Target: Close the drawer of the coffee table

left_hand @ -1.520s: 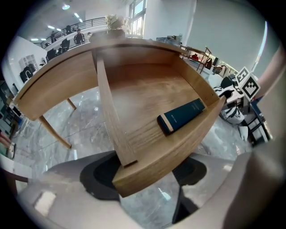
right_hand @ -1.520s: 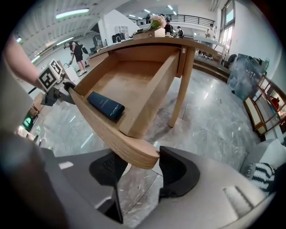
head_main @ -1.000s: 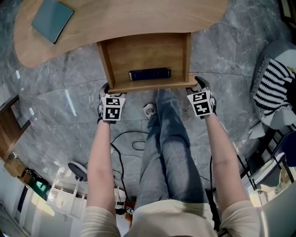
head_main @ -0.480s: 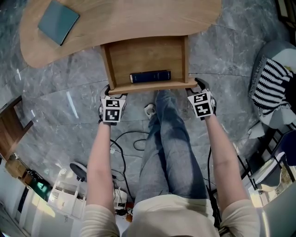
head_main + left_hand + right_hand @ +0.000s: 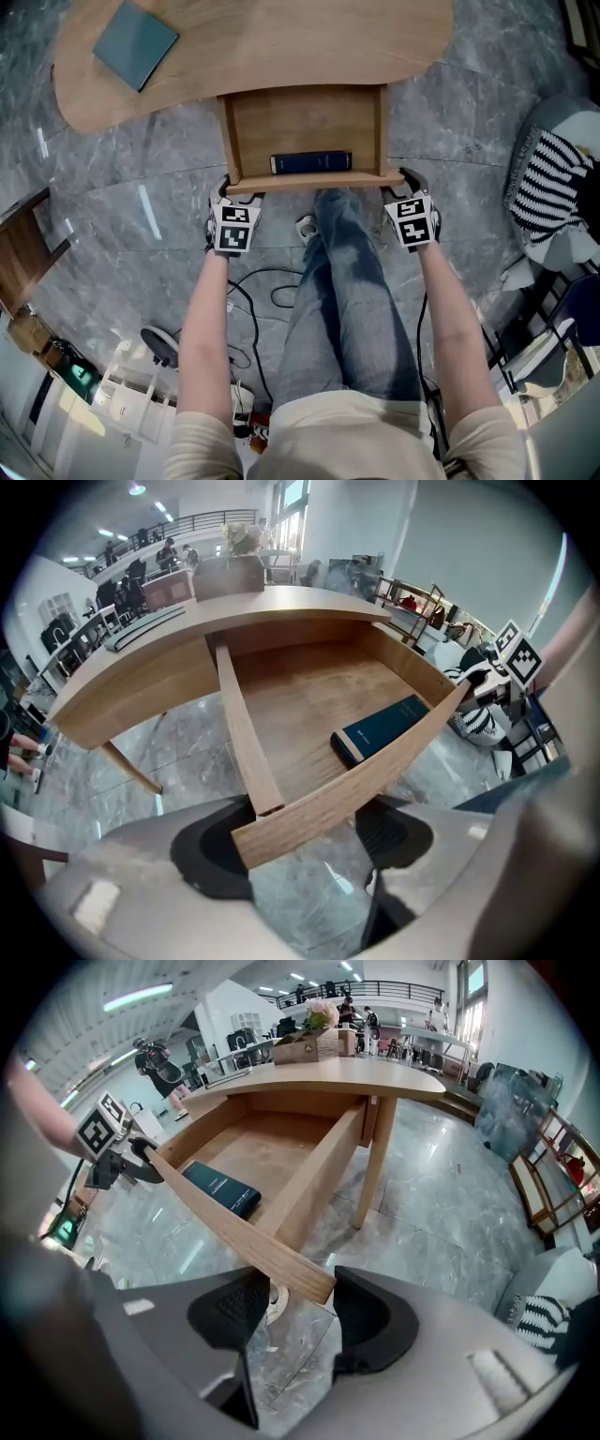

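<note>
Drawer (image 5: 305,127) of the coffee table (image 5: 281,42): open. It stands out from under the tabletop on the near side, and its wooden bottom shows in the head view. Inside, a dark blue book (image 5: 311,162) lies flat along the near edge, just behind the front panel (image 5: 309,182).

Left gripper (image 5: 234,195): at the left end of the front panel. In its own view I read the jaws as wide apart, clamped on nothing. The panel's left end lies across the left pad (image 5: 211,855), and the board runs on over the right pad. Grey floor shows through the gap below it. I cannot confirm how firmly the tips bear on the wood.

Right gripper (image 5: 410,183): at the right end of the same panel, mirrored. Its jaws are also spread and grasp nothing. The cut end of the panel sits between the two pads (image 5: 375,1321), close to the right one.

Both of my forearms reach straight out from the near side, with my legs (image 5: 352,291) in jeans between them.

Other items: a teal book (image 5: 136,44) on the far-left part of the tabletop, well apart from the drawer. Striped black-and-white fabric (image 5: 553,169) at the right edge. Black cables (image 5: 272,286) on the marble floor (image 5: 122,216) near my left arm.
</note>
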`<state>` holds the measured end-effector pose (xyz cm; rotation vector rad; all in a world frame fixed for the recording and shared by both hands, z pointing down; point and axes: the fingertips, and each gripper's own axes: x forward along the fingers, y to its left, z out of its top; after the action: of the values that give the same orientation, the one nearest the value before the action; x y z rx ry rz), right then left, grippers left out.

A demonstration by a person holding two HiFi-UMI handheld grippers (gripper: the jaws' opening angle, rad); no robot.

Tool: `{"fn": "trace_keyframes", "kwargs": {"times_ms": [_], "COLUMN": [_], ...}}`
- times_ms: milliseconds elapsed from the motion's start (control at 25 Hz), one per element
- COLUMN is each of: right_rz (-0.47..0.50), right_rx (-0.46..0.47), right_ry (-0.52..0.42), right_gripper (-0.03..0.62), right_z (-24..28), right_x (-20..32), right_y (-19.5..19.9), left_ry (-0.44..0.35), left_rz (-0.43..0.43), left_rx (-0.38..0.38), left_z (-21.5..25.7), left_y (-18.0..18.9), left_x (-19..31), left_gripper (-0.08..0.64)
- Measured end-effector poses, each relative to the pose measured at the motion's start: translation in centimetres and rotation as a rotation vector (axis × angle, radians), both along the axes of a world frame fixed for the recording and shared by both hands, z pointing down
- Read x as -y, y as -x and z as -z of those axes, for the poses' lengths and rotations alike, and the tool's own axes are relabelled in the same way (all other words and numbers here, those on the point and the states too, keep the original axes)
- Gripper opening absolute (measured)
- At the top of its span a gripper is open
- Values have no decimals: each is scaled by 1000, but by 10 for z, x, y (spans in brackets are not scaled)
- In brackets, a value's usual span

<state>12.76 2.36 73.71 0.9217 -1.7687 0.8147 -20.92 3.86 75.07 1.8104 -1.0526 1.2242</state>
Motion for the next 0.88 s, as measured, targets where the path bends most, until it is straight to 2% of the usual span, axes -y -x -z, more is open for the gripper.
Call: {"fn": "trace_keyframes", "kwargs": {"times_ms": [320,880], "right_rz": [-3,-9], "right_rx": [-3,-8], "right_ry": [-1,-17], "right_gripper": [213,213], "right_z": [-2,-3], "right_x": [-1,21], "right_y": [2,1], "left_ry": [-16,-27], "left_rz": [-29,-20], "left_rx": [10,6], "left_z": [4,0], "left_y": [3,4], "left_x": [8,28], "left_gripper": [336,336]}}
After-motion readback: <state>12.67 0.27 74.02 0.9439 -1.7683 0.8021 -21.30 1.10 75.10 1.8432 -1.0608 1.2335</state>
